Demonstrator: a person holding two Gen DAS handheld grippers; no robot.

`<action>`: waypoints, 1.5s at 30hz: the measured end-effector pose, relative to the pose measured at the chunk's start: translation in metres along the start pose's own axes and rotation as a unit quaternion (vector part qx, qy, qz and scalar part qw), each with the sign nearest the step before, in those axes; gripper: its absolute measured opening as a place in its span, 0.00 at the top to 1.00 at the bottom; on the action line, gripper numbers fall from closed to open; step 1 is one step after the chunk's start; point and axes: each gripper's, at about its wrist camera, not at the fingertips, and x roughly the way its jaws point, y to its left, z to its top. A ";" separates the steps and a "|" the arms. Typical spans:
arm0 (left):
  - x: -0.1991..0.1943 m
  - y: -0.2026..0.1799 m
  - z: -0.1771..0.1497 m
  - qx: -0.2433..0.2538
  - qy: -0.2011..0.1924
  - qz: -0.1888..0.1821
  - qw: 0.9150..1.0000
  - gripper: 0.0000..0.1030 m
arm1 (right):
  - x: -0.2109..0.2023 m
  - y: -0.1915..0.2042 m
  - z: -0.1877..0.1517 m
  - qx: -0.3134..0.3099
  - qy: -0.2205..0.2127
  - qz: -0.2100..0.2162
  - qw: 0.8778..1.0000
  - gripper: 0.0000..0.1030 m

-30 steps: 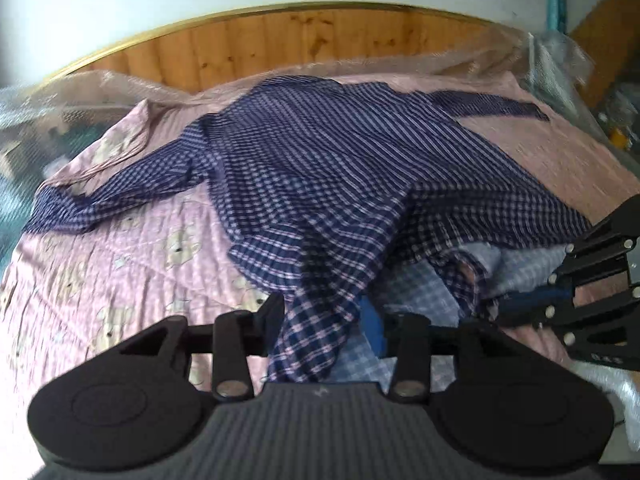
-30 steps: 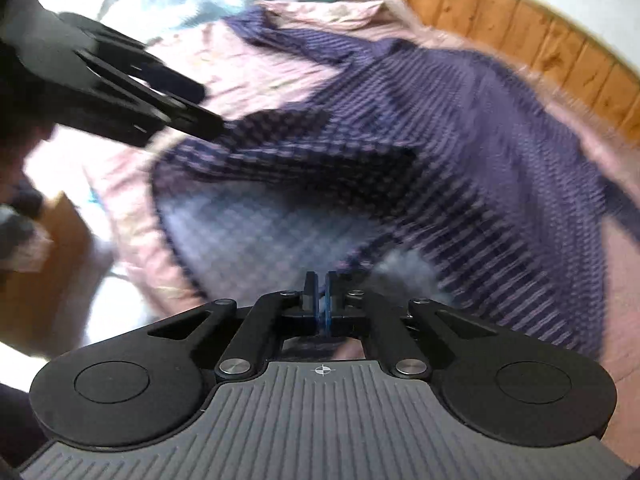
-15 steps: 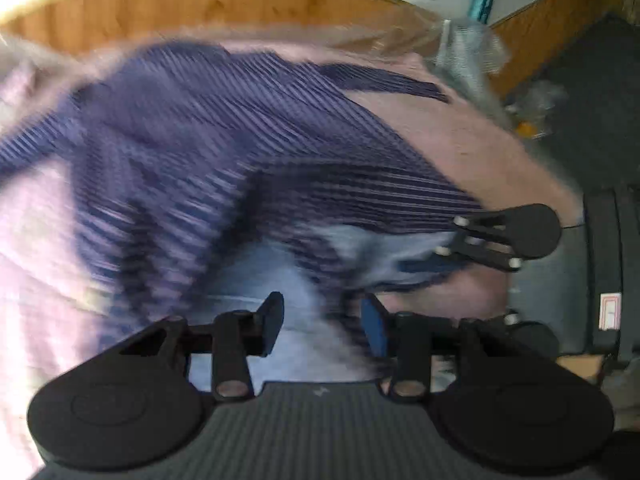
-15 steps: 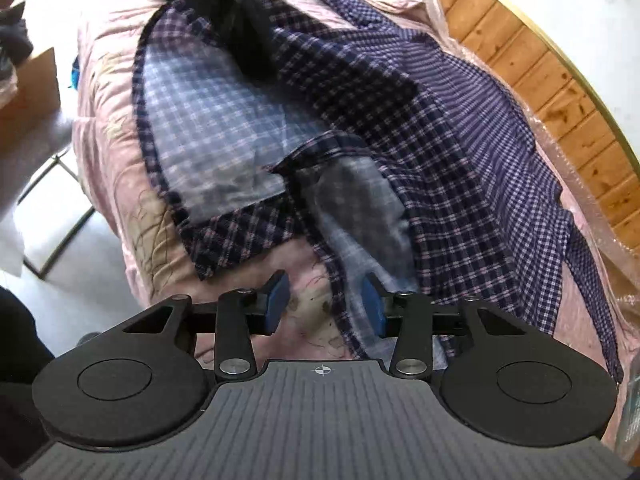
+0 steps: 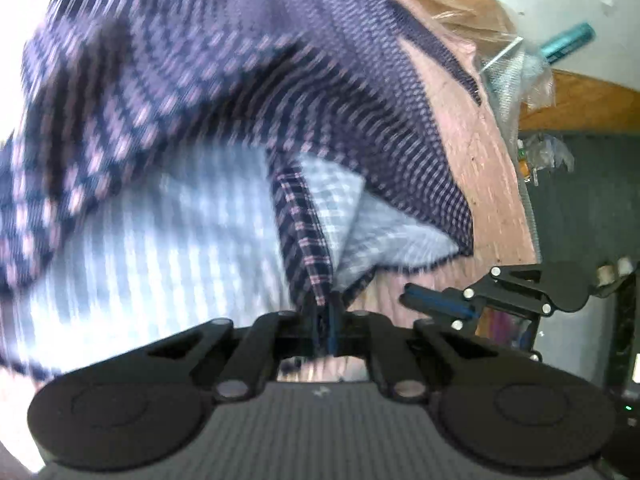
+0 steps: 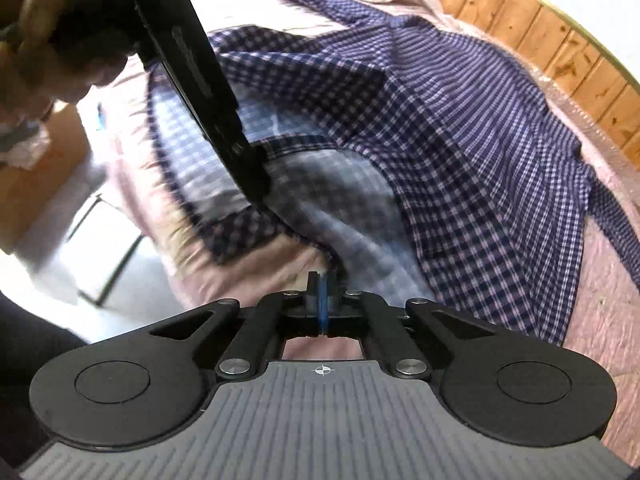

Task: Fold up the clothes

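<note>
Shirt (image 6: 460, 128), navy-and-pink checked, lies spread on the bed (image 6: 608, 304) over a pink sheet, its paler inner side turned up near the bed's edge. Right wrist view alone gives the full layout: a sleeve trailing toward the wooden wall panelling (image 6: 560, 40), and a hand (image 6: 36, 36) gripping the left tool (image 6: 256, 192), whose tip meets the shirt's front edge. Left wrist view alone shows that left tool (image 5: 325, 320) closed on a dark strip of hem, and the right tool (image 5: 416, 300) low at right, fingers together. In its own view the right tool (image 6: 322, 304) is pressed shut at the shirt's lower edge; whether cloth lies between the pads cannot be told. Motion blur smears most of the left view, and fabric around the left tool is smeared in the right view. Half a second ago both tools stood open; both have closed since.
</note>
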 end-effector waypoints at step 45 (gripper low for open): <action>-0.118 0.064 -0.070 0.199 -0.052 0.214 0.955 0.90 | -0.051 -0.071 -0.092 0.086 0.037 -0.033 0.995 0.75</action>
